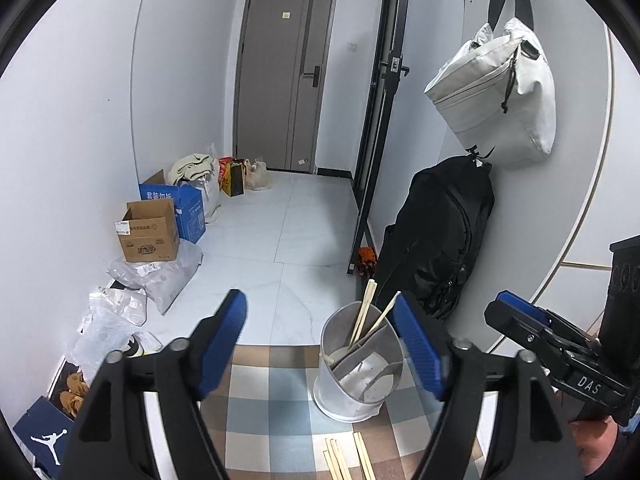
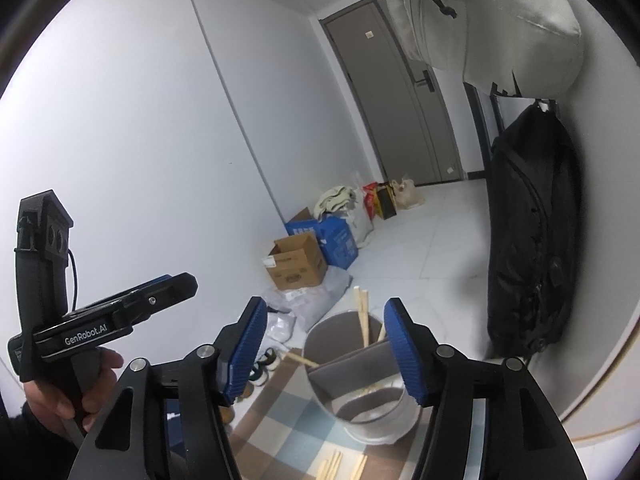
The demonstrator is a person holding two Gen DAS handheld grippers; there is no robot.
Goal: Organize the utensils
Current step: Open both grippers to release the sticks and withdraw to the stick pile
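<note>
Chopsticks lie loose on my checked counter, nearest the cameras, just in front of the utensil holder. My left tongs stand wide apart with nothing between the blue pads; my right tongs are also spread and empty, the holder just ahead of them. Both tongs hover apart from the holder. Inside the divided holder, more chopsticks lean upright against the back rim. Beyond the counter edge, a black backpack hangs on the wall under a white bag, and cardboard boxes sit on the tiled floor.
</note>
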